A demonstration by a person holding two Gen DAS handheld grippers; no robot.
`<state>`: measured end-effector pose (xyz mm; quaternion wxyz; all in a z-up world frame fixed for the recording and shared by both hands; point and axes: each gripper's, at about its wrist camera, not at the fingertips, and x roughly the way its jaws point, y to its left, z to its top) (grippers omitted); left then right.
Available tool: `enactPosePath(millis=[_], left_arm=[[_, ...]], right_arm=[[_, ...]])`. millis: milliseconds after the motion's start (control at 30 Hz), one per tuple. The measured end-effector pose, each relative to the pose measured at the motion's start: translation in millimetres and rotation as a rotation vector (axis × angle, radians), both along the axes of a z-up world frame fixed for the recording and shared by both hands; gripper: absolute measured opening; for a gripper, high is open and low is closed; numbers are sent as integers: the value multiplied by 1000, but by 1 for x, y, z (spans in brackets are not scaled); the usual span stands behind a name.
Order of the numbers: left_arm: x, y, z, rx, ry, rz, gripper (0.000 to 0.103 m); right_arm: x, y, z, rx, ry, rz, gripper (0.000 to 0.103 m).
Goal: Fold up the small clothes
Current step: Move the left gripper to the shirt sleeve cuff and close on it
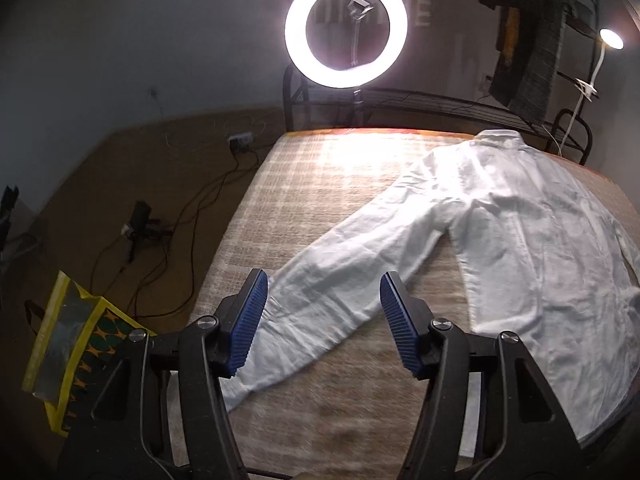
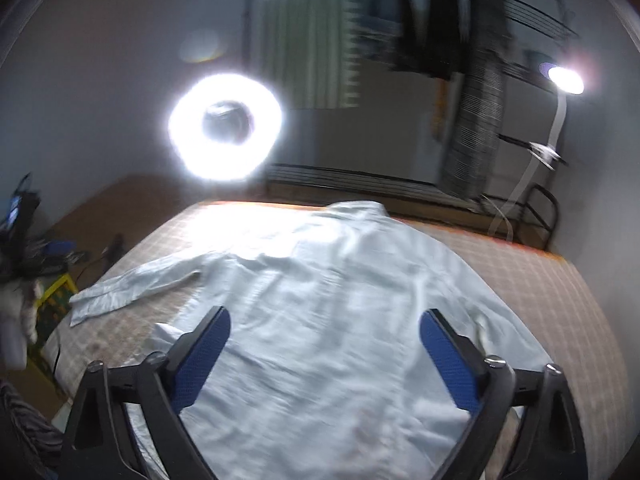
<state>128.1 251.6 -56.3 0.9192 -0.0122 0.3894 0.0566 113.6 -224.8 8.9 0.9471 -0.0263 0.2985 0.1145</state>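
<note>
Shirt (image 1: 520,232), white and long-sleeved, is lying spread flat on the woven mat of the bed (image 1: 320,184), collar toward the ring light (image 1: 346,28) at the far edge. One sleeve (image 1: 340,276) is stretching out toward the bed's left edge. Left gripper (image 1: 323,292) is hovering over that sleeve, jaws apart and gripping nothing. Right gripper (image 2: 325,326) is hanging above the shirt's body, jaws spread wide and empty.
</note>
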Motion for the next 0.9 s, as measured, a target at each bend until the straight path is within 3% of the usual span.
enactPosePath(millis=[233,400,533,700,800,867,900], left_arm=[[57,51,-51,-140,143,-21,61],[85,76,-81,-190,177,2,61],[101,91,-104,-287,222,9,61],[113,85,-123,-253,264,-16,61],[114,74,-126,-182,254,-38,60],[113,69,-125,-163,239,-68,44],[112,67,-124,-171,230,-82,26]], right_arm=[[20,41,-18,7,35,121,84],[28,45,-42,4,126,140,83],[28,43,-46,-3,133,137,83],[30,42,-47,-3,141,133,83],[31,42,-48,-3,143,136,83],[30,42,-47,-6,141,136,83],[30,41,-47,-7,139,134,83]])
